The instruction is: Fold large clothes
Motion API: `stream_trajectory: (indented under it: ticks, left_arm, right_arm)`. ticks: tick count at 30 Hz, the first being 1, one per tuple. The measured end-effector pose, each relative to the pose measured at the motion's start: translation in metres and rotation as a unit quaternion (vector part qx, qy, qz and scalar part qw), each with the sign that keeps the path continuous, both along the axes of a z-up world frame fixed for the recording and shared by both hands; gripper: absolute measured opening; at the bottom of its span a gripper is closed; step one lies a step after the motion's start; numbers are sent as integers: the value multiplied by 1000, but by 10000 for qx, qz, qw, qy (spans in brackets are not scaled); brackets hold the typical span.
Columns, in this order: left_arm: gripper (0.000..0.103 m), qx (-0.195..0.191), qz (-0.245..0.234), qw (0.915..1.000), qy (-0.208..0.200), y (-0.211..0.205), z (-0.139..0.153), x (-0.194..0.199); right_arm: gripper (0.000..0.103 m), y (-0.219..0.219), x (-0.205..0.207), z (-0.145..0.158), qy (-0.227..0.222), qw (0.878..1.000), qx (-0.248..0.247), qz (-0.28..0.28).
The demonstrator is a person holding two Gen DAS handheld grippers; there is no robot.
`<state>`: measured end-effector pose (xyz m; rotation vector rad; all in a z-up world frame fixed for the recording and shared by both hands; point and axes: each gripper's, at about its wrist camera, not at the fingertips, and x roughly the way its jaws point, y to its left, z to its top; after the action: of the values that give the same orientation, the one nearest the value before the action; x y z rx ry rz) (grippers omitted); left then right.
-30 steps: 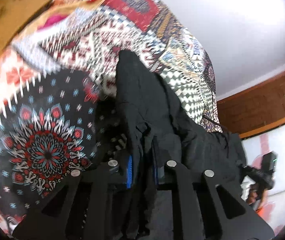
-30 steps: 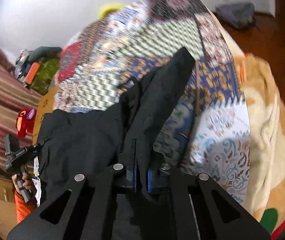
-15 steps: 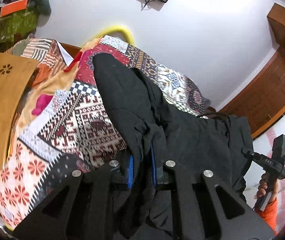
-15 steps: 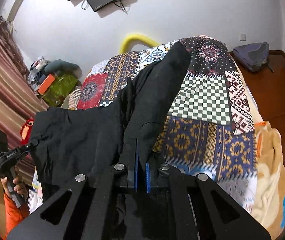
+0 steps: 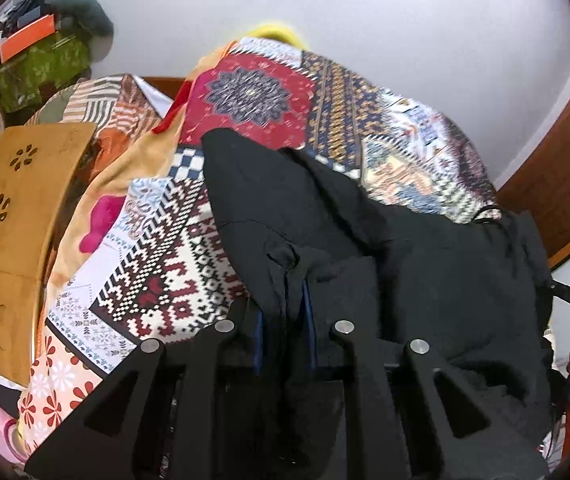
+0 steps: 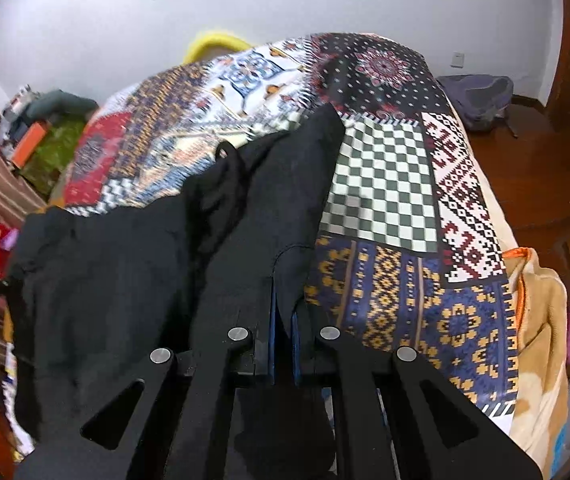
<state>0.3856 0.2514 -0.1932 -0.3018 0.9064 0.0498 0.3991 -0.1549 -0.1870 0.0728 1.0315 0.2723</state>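
Black garment (image 5: 365, 248), large and limp, draped from both grippers over the near part of a patchwork bedspread (image 5: 253, 96); far end lying on the spread, near end lifted. Judged light, soft, non-slippery and unbreakable, but prone to sagging and bunching between the two holds. Best held at opposite corners or along a hem, as here. Left gripper (image 5: 285, 320): blue-padded fingers nearly together, pinching a gathered fold of black cloth. Right gripper (image 6: 283, 332): fingers pressed close on the garment's edge (image 6: 285, 280), cloth between the pads. Dark cord loop (image 6: 225, 150) lying on the cloth, liable to snag. Beside the bed on the left wrist view, a wooden board (image 5: 17, 216) with flower cut-outs and a pink-patterned blanket (image 5: 101, 220) just beside the landing area. Beyond: yellow curved object (image 6: 213, 42) at the bed's head, grey bag (image 6: 481, 96) on the wooden floor, white wall (image 5: 405, 40). Centre of the spread unobstructed.
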Motion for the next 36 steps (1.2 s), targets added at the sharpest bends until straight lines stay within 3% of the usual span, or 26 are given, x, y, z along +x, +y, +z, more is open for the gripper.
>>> stream_trajectory:
  ticks: [7, 12, 14, 16, 19, 25, 28, 33, 36]
  left_arm:
    - [20, 224, 183, 9995, 156, -1, -8, -2]
    - [21, 445, 219, 9986, 169, -7, 6, -16]
    - [20, 479, 234, 9985, 107, -8, 17, -27]
    - [20, 457, 211, 9987, 22, -9, 28, -40]
    - [21, 518, 170, 9985, -103, -12, 48, -63]
    - [36, 943, 87, 9951, -283, -21, 76, -116]
    - [38, 1015, 90, 9944, -294, -21, 80, -141]
    - [42, 1051, 50, 9944, -127, -17, 72, -174]
    - [48, 872, 76, 9961, 81, -8, 55, -189]
  right_arm:
    - [10, 1, -15, 10, -129, 9991, -379, 129]
    - [12, -6, -37, 33, -230, 9990, -322, 185]
    - [21, -9, -50, 45, -285, 9990, -276, 214]
    - [39, -10, -62, 54, -363, 9985, -303, 261]
    - [54, -9, -87, 69, -510, 9969, -413, 438]
    - [54, -15, -127, 80, -500, 9957, -459, 628]
    - [55, -20, -142, 77, -456, 9954, -499, 674]
    - [55, -33, -158, 56, -132, 9973, -407, 605]
    - [55, -42, -162, 39, 170, 9980, -353, 501]
